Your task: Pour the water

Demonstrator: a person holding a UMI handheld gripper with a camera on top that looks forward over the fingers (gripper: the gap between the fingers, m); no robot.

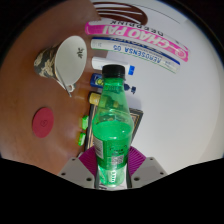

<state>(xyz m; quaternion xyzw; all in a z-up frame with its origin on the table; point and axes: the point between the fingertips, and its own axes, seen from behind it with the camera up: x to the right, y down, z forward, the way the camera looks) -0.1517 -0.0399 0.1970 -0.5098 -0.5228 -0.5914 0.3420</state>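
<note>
A green plastic bottle [113,125] with a green cap stands upright between my fingers, its lower body pressed by the magenta pads [92,160] on both sides. My gripper [112,168] is shut on it. Beyond the bottle, to the left, a white cup [70,55] lies tilted on the brown table [35,90]. I cannot see any water level in the bottle.
A pink round lid [43,122] lies on the table to the left. Beyond the bottle are white packages with pink and blue print [140,45], and a small bottle with a blue cap [98,63]. Small yellow-green items [78,125] sit just left of the bottle.
</note>
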